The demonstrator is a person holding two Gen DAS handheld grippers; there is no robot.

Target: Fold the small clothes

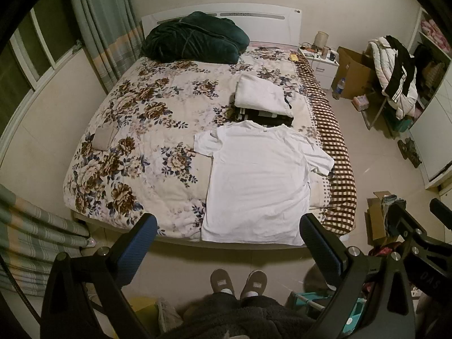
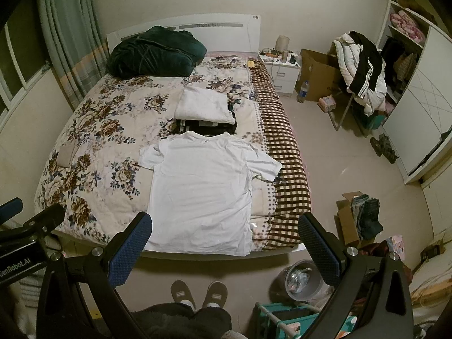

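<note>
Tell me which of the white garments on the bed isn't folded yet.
The white T-shirt spread flat at the foot of the bed, sleeves out. The other white garment lies folded behind it, on a dark folded one.

Matt white cotton-like T-shirt (image 1: 257, 180), quilted floral cloth bedspread (image 1: 135, 118), plush dark-green blanket (image 1: 195, 38), glossy tiled floor (image 2: 353, 175), textured blue rubbery fingers (image 2: 128, 254)

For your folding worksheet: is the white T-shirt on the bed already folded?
No, the white T-shirt lies spread flat with both sleeves out.
</note>
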